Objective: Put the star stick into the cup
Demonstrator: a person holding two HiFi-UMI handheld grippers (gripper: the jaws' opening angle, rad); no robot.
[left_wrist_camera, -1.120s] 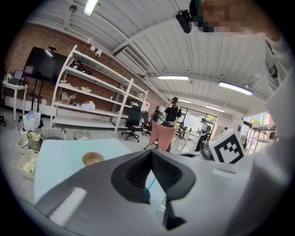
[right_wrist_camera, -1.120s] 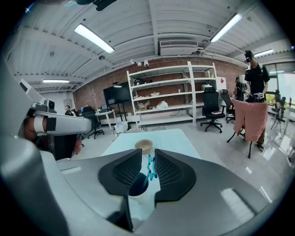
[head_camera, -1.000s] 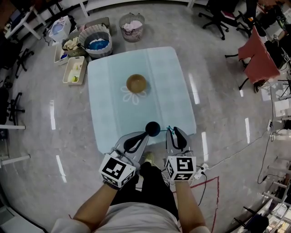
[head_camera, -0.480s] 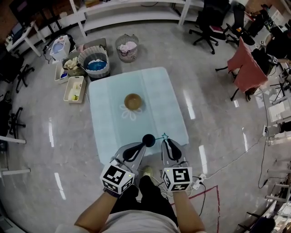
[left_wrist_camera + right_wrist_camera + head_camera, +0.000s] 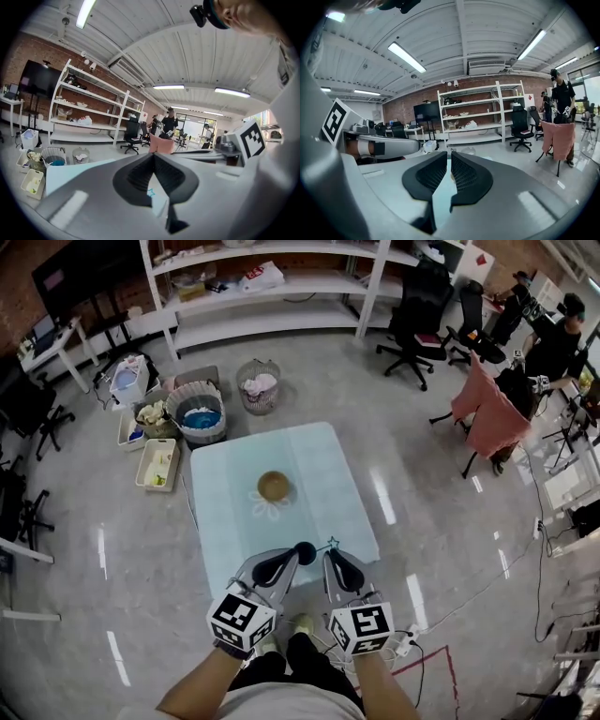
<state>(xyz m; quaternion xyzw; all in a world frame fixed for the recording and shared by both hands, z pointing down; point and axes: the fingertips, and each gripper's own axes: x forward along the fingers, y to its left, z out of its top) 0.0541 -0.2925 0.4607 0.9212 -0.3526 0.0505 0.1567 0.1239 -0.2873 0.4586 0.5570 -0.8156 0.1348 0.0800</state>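
Your left gripper [image 5: 294, 559] has its two dark ribbed jaws pressed together, the tips meeting in a point, and nothing sits clamped between them. In the left gripper view a small teal star outline shows through the opening behind those tips, against the pale blue of the table.

Your right gripper [image 5: 449, 155] has its jaws drawn close too, with only a thin straight slit left between the pads. A speck of tan shows in that slit, too small to identify, and no stick can be made out there.

In the head view the thin star stick with the teal star tip [image 5: 331, 544] shows over the near edge of the light blue square table [image 5: 225, 521], just beyond your right gripper's tips and between the two grippers. Its shaft is too fine to follow. I cannot tell whether it rests on the table or touches a jaw.

A dark round ball [image 5: 305, 552] sits just beside the star, at your left gripper's tip.

The round brown cup [image 5: 273, 486] stands upright near the table's middle on a white flower-shaped mark, well apart from the star and both grippers.
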